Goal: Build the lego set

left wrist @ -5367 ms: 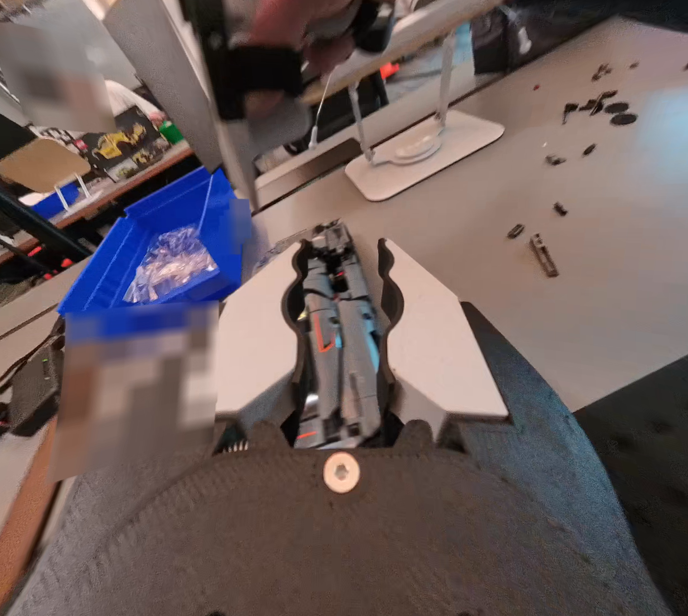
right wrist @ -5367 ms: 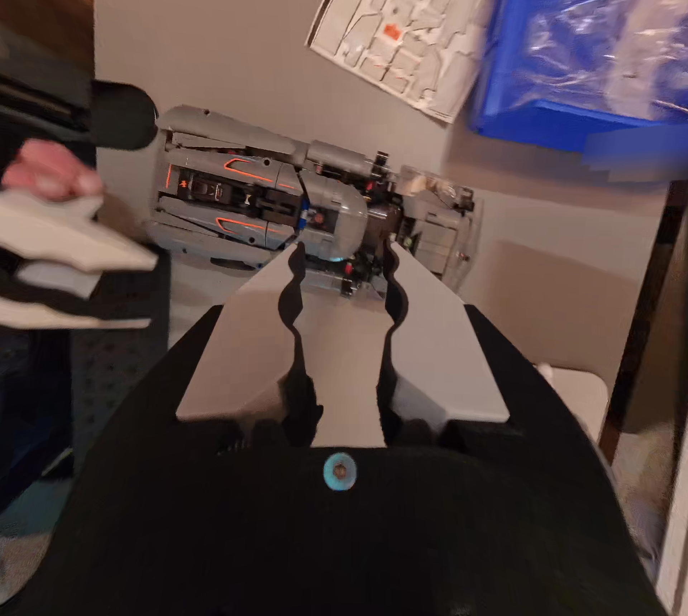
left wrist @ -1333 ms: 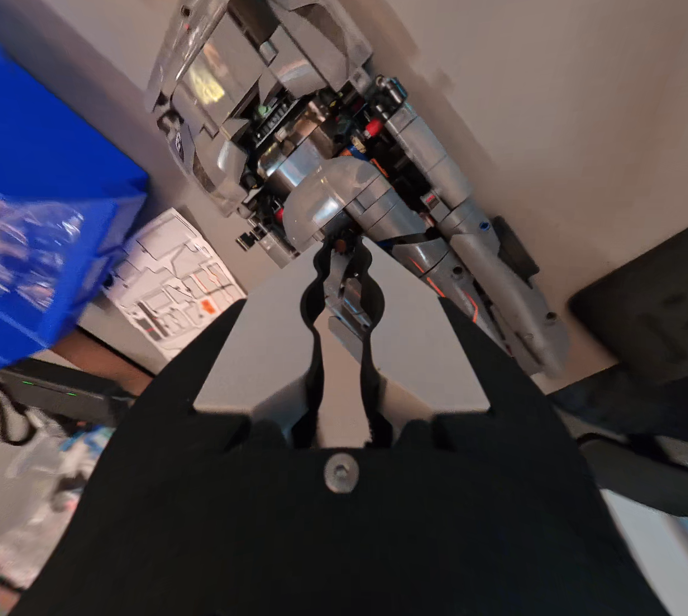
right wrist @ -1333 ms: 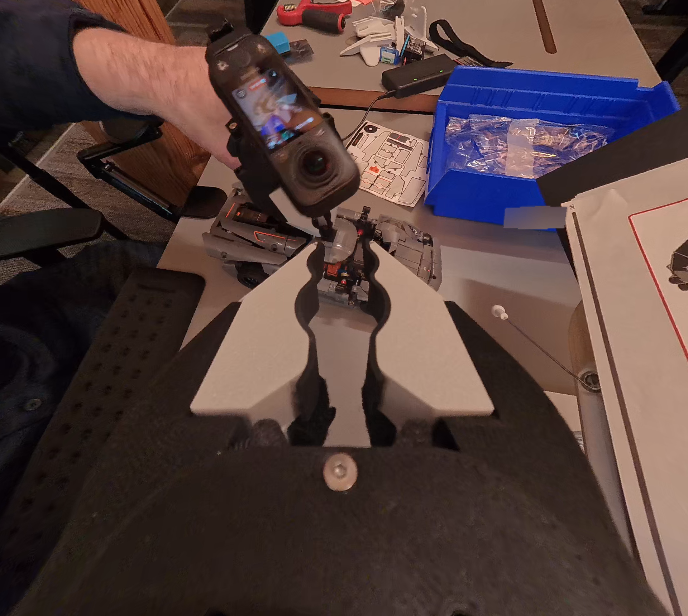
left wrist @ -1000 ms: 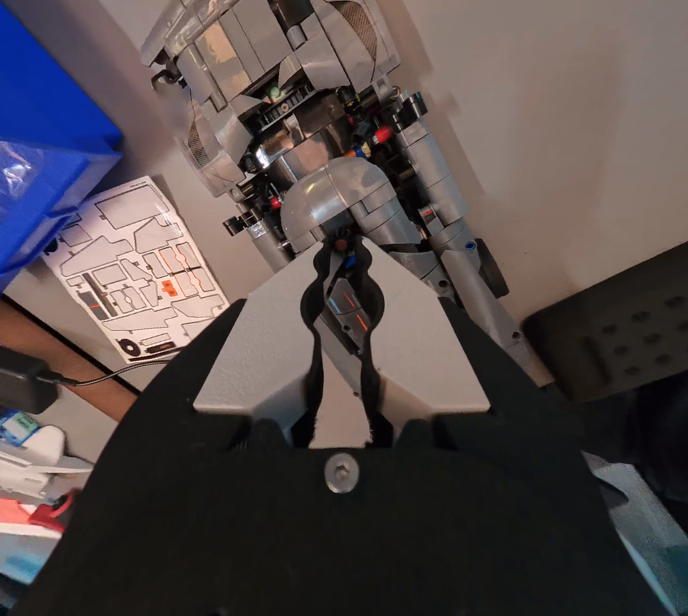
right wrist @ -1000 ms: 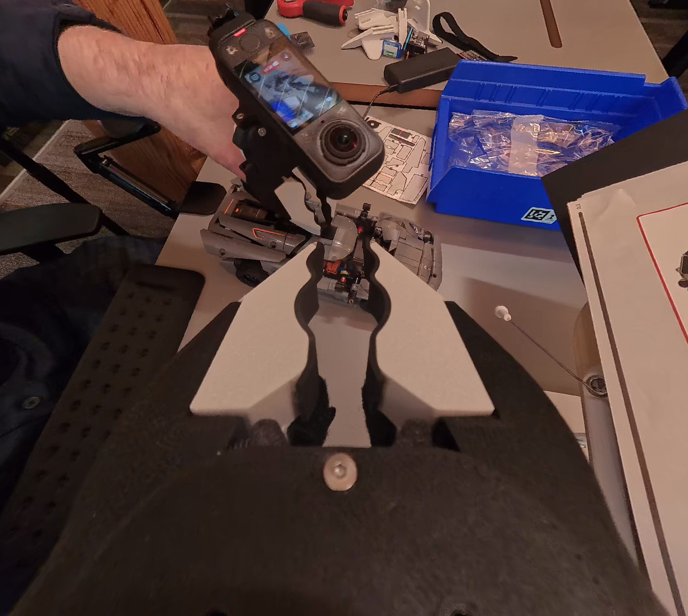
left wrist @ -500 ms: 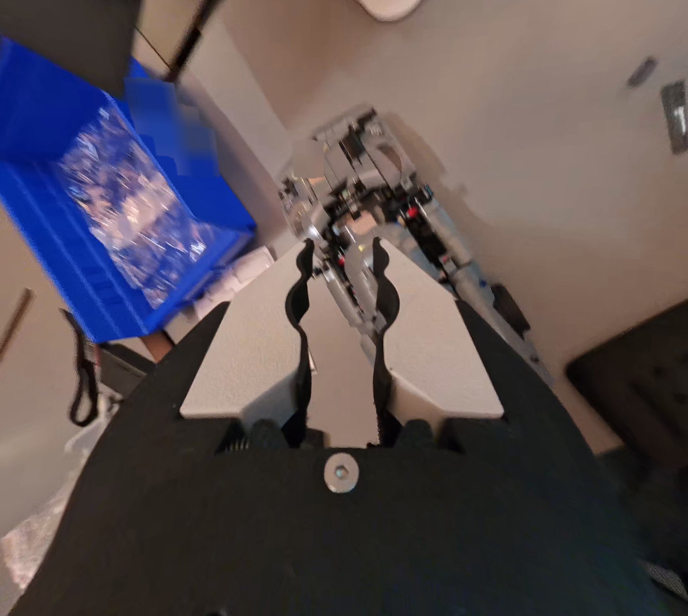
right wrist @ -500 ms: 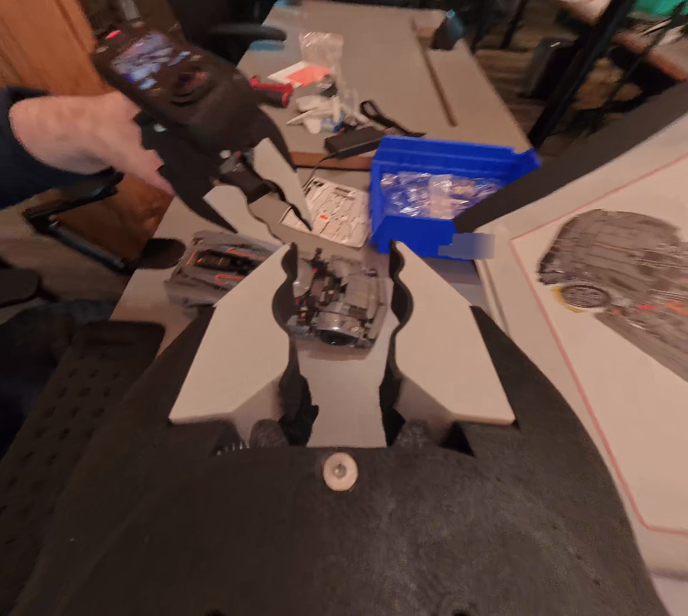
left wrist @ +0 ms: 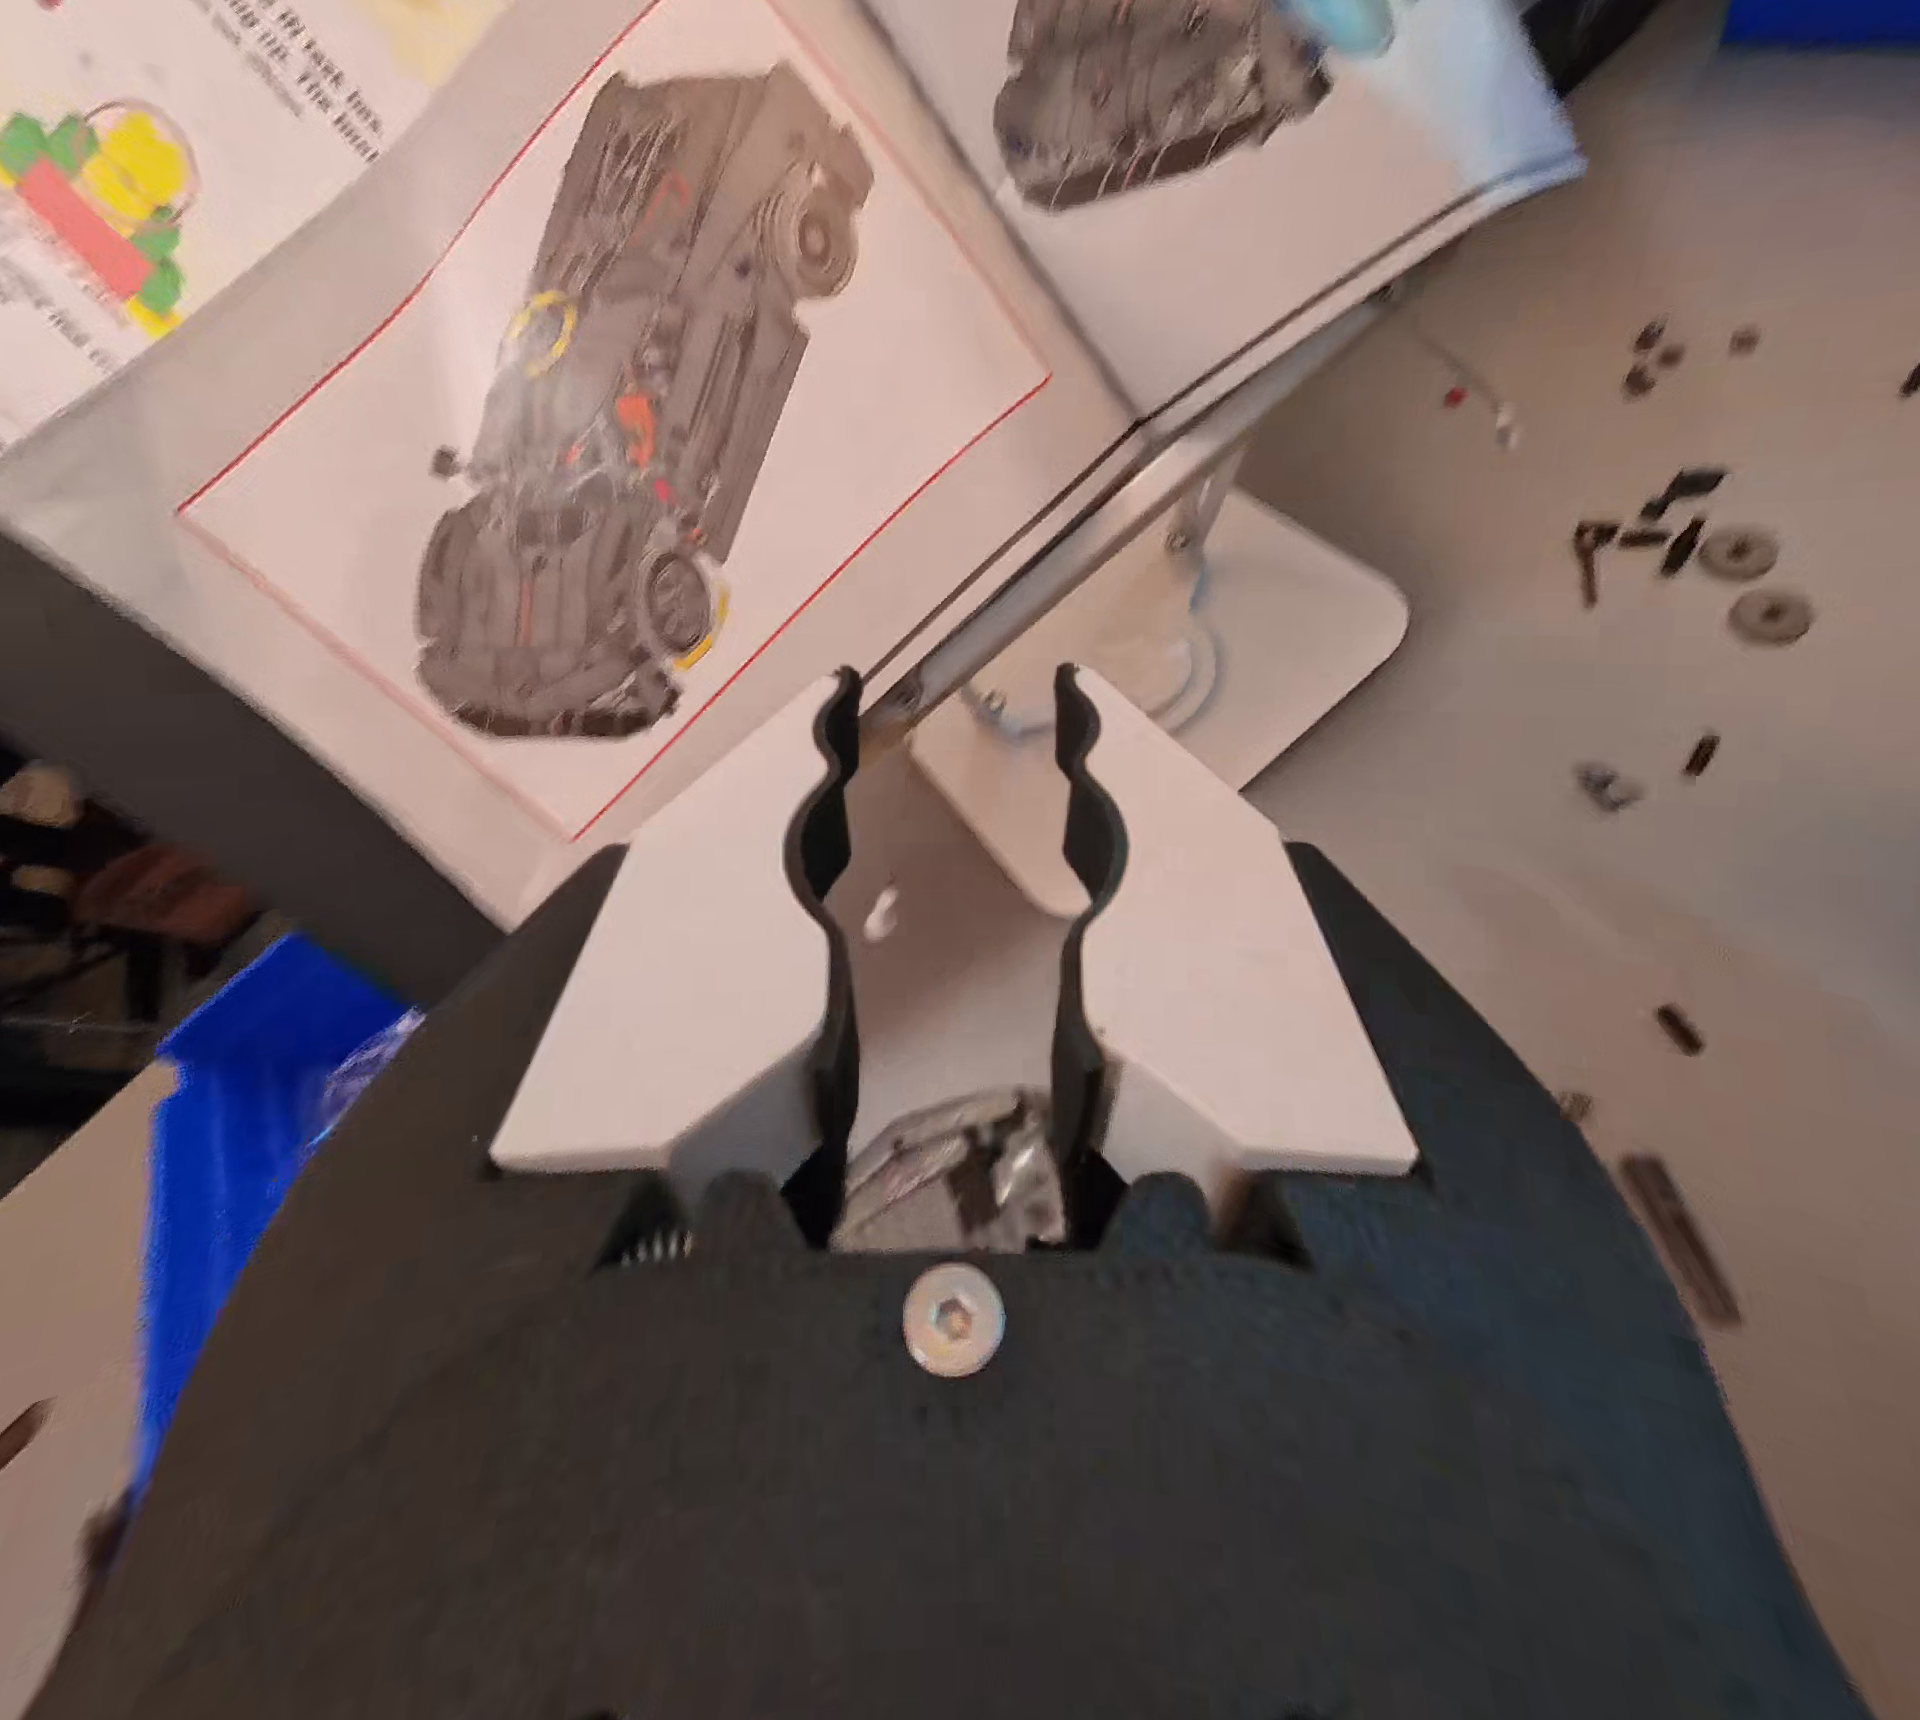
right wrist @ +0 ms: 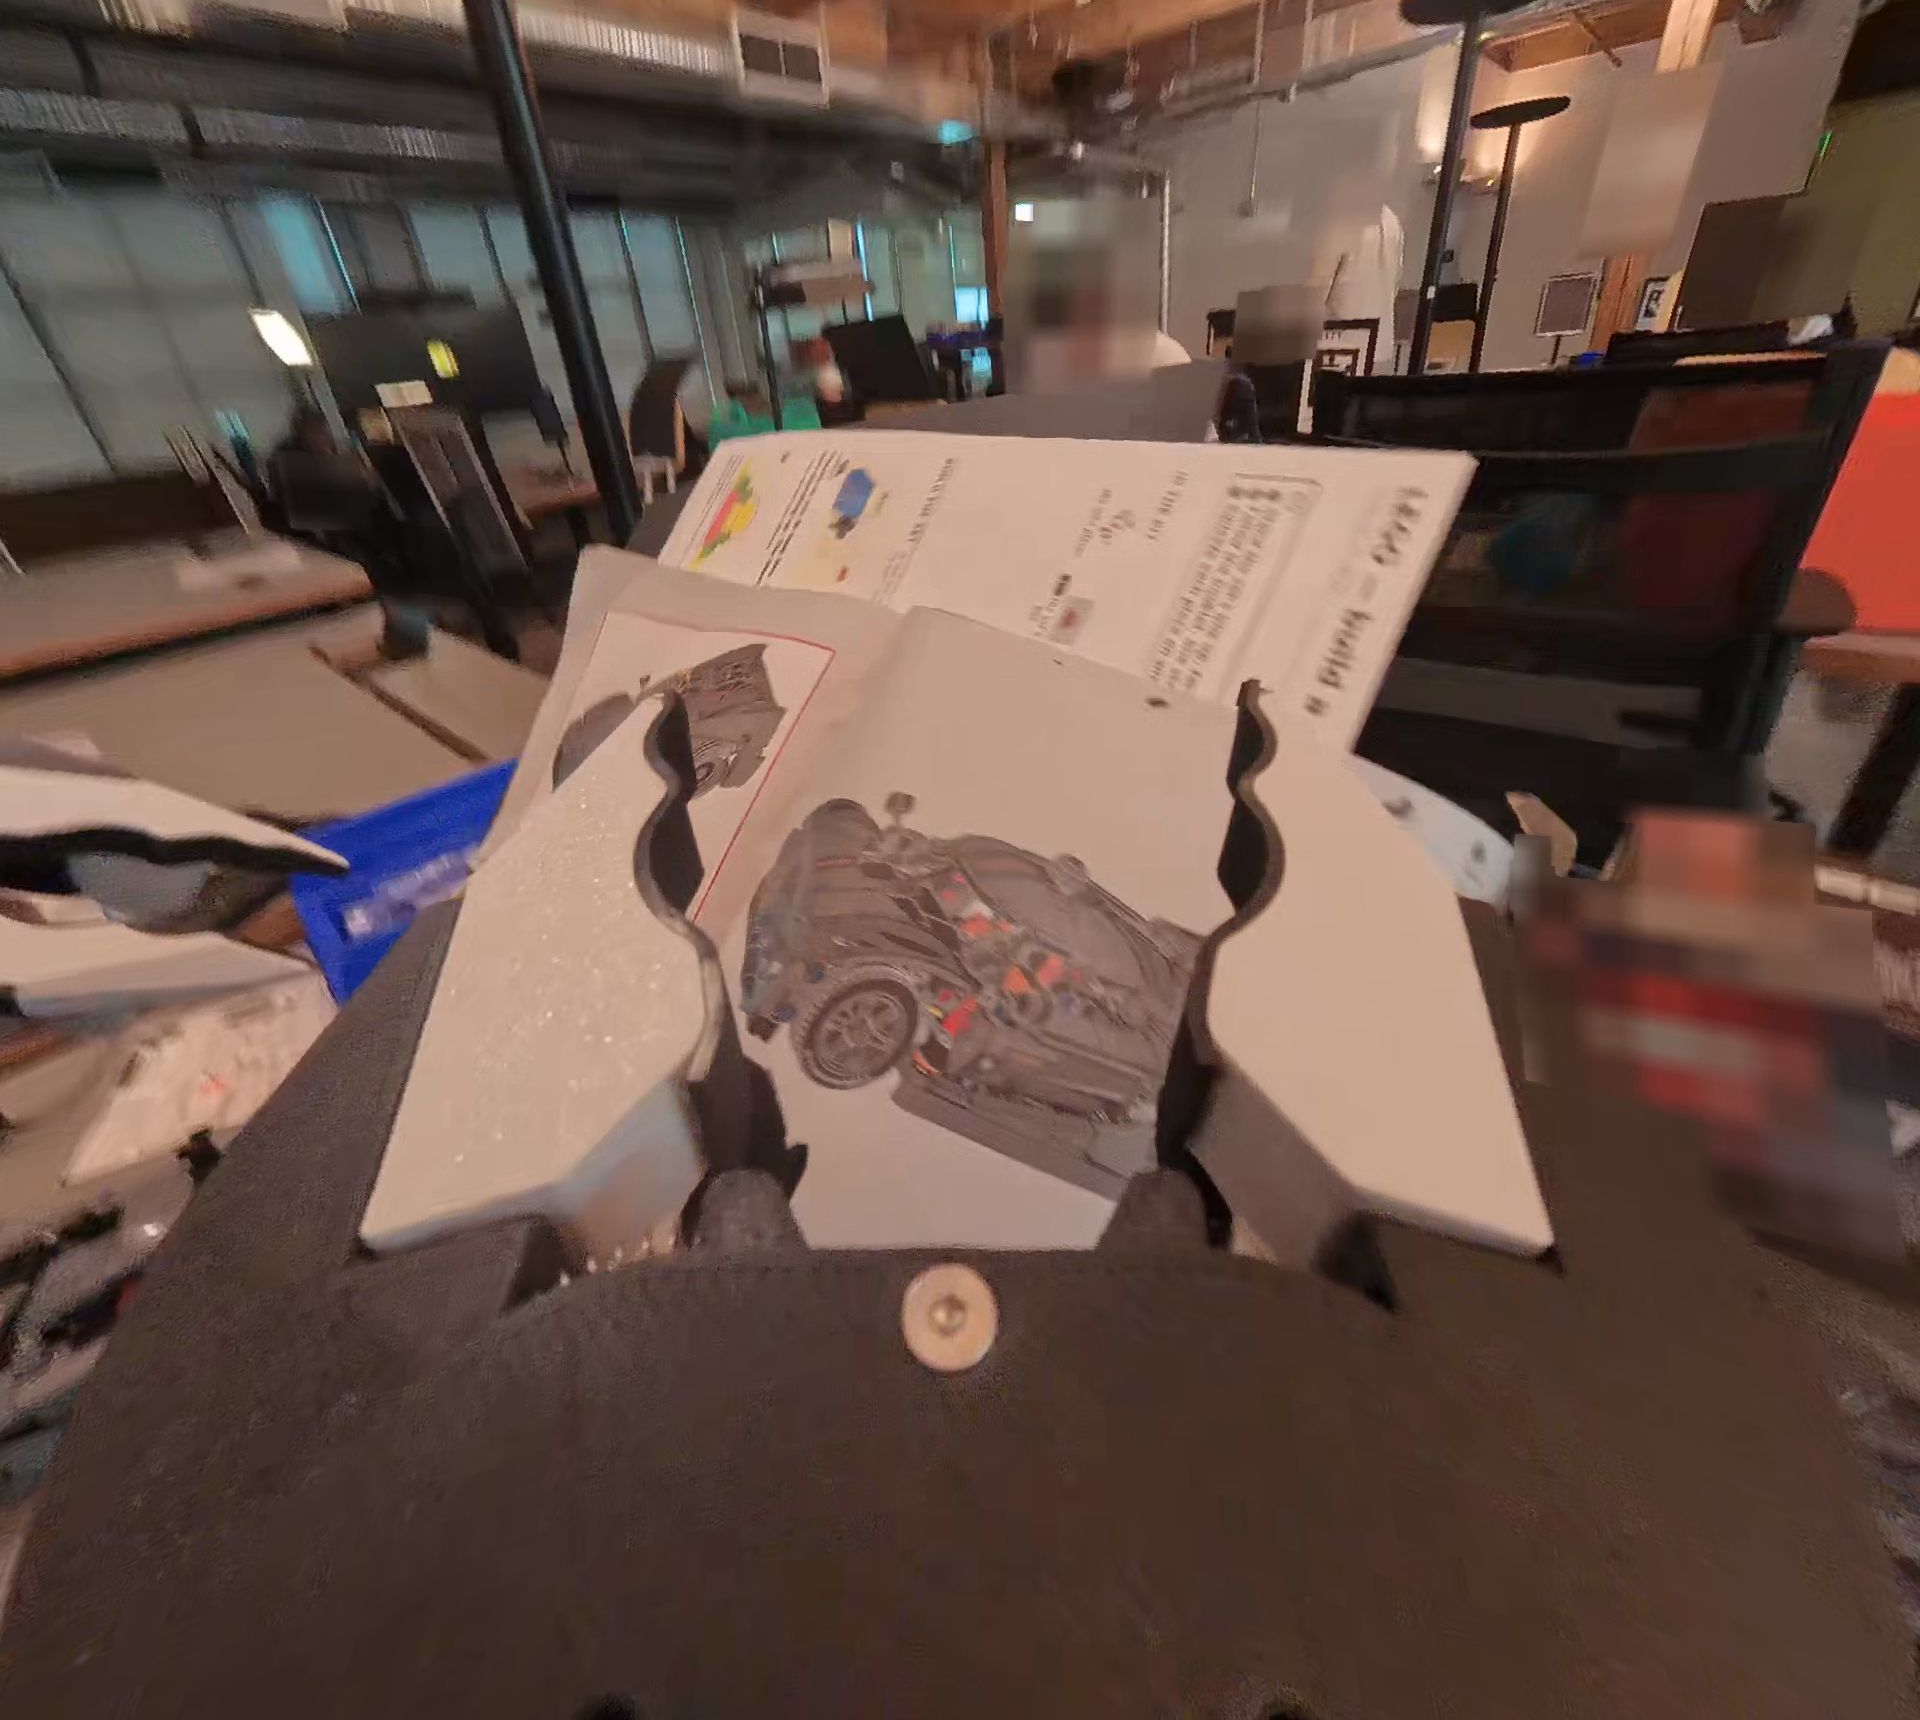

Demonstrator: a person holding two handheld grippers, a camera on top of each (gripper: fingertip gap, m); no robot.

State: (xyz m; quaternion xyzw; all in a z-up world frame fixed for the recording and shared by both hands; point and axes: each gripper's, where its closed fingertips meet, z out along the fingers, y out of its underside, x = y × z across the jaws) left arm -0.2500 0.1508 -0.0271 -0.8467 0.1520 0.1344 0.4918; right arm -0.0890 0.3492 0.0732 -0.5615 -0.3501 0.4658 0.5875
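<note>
Tongs, both empty: left tongs (left wrist: 951, 694) parted moderately over the car model (left wrist: 940, 1161) on the bench (left wrist: 1558, 891), right tongs (right wrist: 951, 725) spread wide before the instruction booklet (right wrist: 987, 797); advice: confirm the pictured step, then pick from loose pieces (left wrist: 1662, 548).

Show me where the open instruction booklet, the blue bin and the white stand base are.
instruction booklet (right wrist: 997, 839), right wrist view, on the open page beside the car picture
blue bin (right wrist: 405, 870), right wrist view, on its front wall
white stand base (left wrist: 1299, 631), left wrist view, on its flat plate
</note>
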